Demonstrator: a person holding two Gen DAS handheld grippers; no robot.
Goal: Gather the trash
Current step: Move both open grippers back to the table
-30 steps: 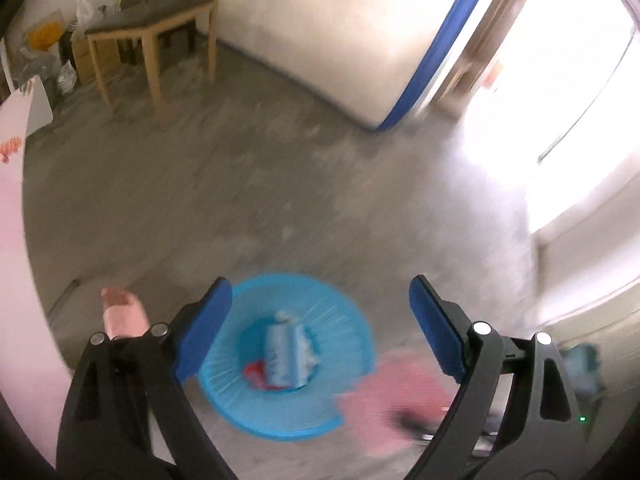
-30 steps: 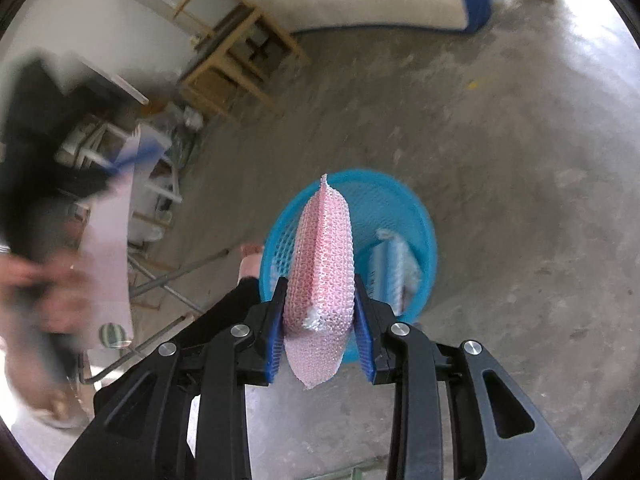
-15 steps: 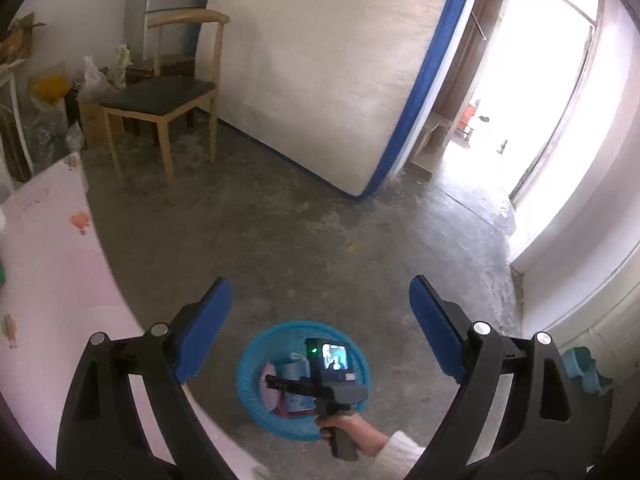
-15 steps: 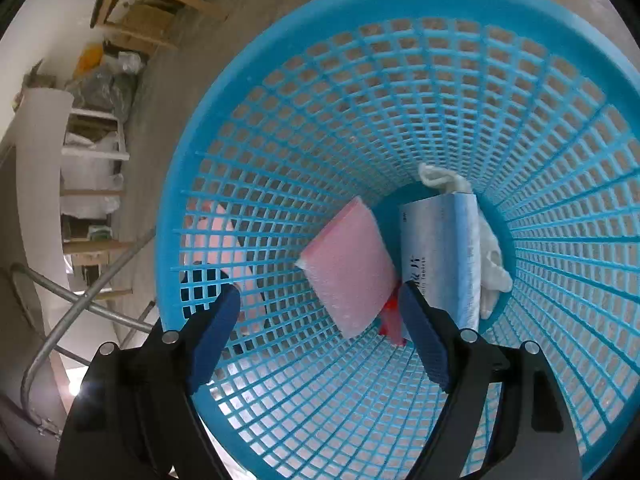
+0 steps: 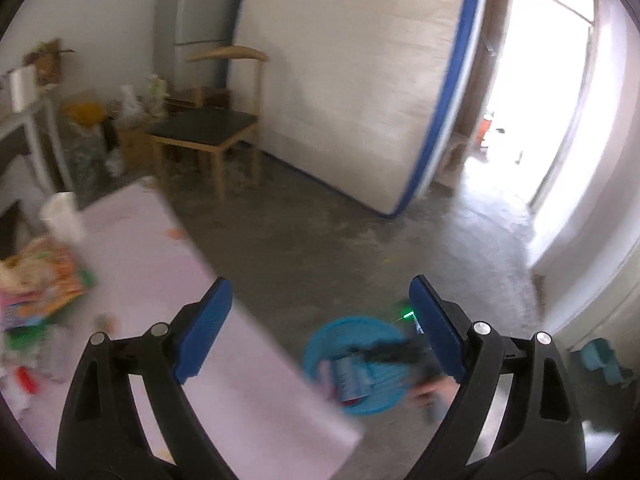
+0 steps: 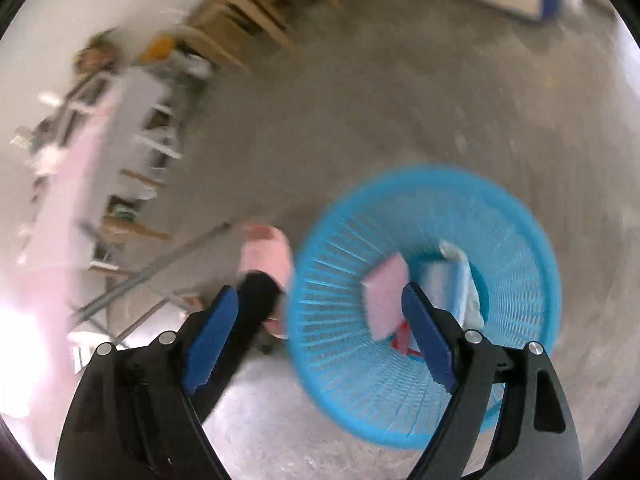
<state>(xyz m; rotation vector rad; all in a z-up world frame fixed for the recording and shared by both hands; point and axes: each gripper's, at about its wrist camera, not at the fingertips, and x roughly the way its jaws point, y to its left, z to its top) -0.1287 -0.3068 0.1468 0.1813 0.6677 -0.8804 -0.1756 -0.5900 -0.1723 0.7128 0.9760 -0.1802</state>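
Right wrist view is showing one blue basket (image 6: 516, 216) at lower right, holding one pink sponge (image 6: 386, 300), one blue pack (image 6: 450, 284) and one white wad (image 6: 450, 249), so some trash is sitting inside already. Right claw (image 6: 320, 336) and left claw (image 5: 320, 328) are both gaping apart, holding nothing. More trash (image 5: 40, 280) is lying on the pink table (image 5: 168, 264) at left, waiting to be picked up.

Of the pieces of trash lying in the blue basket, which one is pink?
The flat pink sponge on the basket's left inner wall; the carton beside it is pale blue and white.
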